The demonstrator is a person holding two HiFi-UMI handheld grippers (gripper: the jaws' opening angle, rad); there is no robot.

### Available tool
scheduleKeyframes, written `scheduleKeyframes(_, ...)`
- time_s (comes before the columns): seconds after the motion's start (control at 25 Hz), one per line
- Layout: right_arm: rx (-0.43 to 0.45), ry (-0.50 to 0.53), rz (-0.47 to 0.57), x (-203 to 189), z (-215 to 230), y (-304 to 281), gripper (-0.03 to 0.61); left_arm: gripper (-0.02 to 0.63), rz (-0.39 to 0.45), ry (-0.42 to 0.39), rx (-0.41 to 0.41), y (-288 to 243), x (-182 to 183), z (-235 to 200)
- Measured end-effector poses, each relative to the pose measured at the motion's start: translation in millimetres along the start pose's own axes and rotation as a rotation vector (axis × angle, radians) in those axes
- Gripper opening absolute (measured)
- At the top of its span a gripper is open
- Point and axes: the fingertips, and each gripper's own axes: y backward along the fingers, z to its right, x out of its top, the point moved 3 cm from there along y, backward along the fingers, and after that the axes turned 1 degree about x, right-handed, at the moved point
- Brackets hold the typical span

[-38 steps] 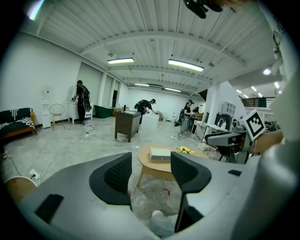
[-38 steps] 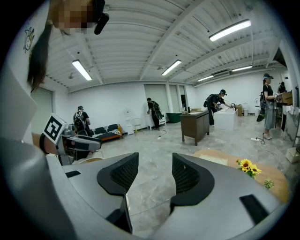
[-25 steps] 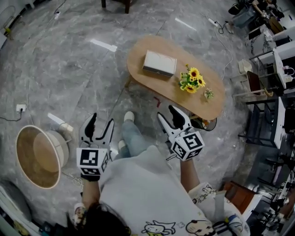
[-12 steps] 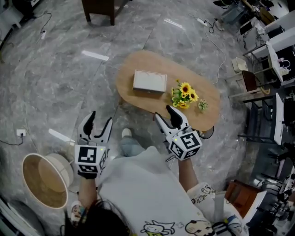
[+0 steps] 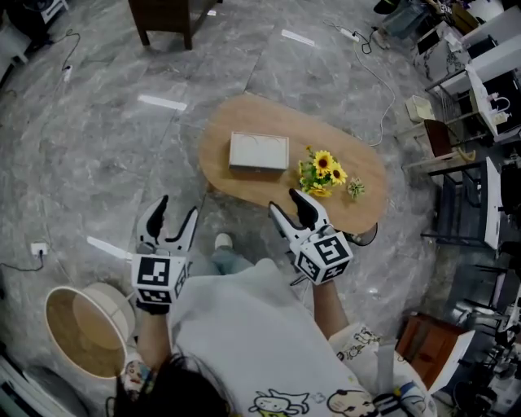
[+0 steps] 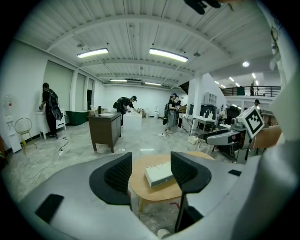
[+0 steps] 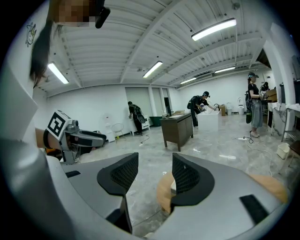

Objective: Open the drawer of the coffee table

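Observation:
An oval wooden coffee table stands on the marble floor ahead of me, and also shows between the jaws in the left gripper view. On it lie a flat white box, a bunch of sunflowers and a small plant. Its drawer is not visible from above. My left gripper is open, held left of the table over the floor. My right gripper is open, its tips above the table's near edge. Nothing is between either pair of jaws.
A round woven basket sits on the floor at lower left. A dark wooden cabinet stands beyond the table. Desks, shelving and cables fill the right side. Several people work at the far end of the room.
The view has shifted so the table sits lower and closer to centre. Both grippers stay open; the right one now reaches the table's near edge.

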Motion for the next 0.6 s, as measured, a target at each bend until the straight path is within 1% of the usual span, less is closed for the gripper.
scheduleKeyframes(0.28, -0.036, -0.007, -0.004, 0.1, -9.5, -2.6, 0.193, 0.235, -0.026, -0.029, -0.064, -10.5, -1.2, -6.8)
scheduleKeyframes(0.6, -0.144, -0.046, -0.006, -3.7, -23.6, -12.2, 0.193, 0.235, -0.047, -0.093, -0.195, -34.7, 4.1, -27.3)
